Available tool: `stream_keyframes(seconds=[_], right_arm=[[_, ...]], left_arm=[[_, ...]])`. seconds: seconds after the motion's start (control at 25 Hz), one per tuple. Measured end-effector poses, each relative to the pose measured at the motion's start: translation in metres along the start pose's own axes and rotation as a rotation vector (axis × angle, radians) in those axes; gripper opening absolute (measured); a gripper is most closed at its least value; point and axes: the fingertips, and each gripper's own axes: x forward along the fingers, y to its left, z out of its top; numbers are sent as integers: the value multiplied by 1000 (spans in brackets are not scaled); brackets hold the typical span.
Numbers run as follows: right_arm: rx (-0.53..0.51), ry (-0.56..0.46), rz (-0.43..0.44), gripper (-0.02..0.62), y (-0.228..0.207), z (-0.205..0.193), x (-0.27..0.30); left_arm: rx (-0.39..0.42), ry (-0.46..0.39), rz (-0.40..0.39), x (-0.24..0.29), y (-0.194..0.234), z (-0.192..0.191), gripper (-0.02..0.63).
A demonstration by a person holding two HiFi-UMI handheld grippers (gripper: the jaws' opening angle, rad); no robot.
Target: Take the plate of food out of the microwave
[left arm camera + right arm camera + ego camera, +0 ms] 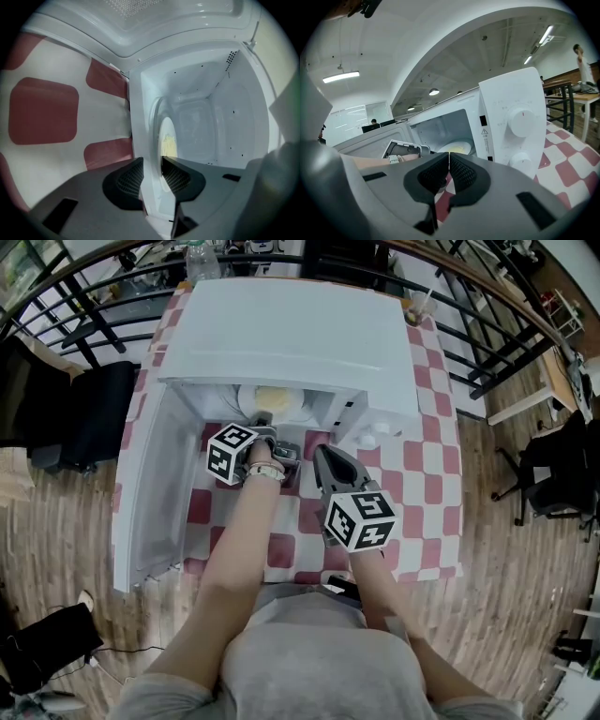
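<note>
The white microwave (291,343) stands on the checked table with its door (155,493) swung open to the left. Inside lies a white plate (272,399) with yellow food; it also shows as the plate (457,147) and, tilted on edge, the plate (168,140). My left gripper (262,420) reaches into the opening, rolled on its side. Its pads sit on either side of the plate's white near rim, left gripper (152,177) shut on it. My right gripper (323,456) waits in front of the microwave, right gripper (448,159) shut with nothing between its pads.
The control panel with two knobs (520,119) is at the microwave's right. A red-and-white checked cloth (422,465) covers the table. A bottle (202,259) and a cup (419,306) stand behind the microwave. Black railings (487,324) ring the far side; a black chair (553,474) stands at right.
</note>
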Motion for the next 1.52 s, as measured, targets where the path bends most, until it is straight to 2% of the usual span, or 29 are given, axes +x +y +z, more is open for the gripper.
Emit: stream_keyframes(seconds=[0.48,0.56,0.72,0.88,1.36,1.52], right_arm=[[13,-8,-14,28,-2,0,-4],[13,-10,-15,28,-1,1,-5],[14,-13,-14,28,1,2,-6],[13,-16,-13,28,3,2,-9],[4,-35,-6,26,10,7,-12],[-6,-80,-8,26,12,15,-19]], left_arm=[[10,1,-7,-8,-6,3,80],[16,1,-13,-10,-10,3,35],[19,1,-39,-13,-13,5,17],[48,5,-82,-16,-17,4,11],[47,18,-178,-25,-26,-1,11],[48,15,-202,-32,-31,-4,11]])
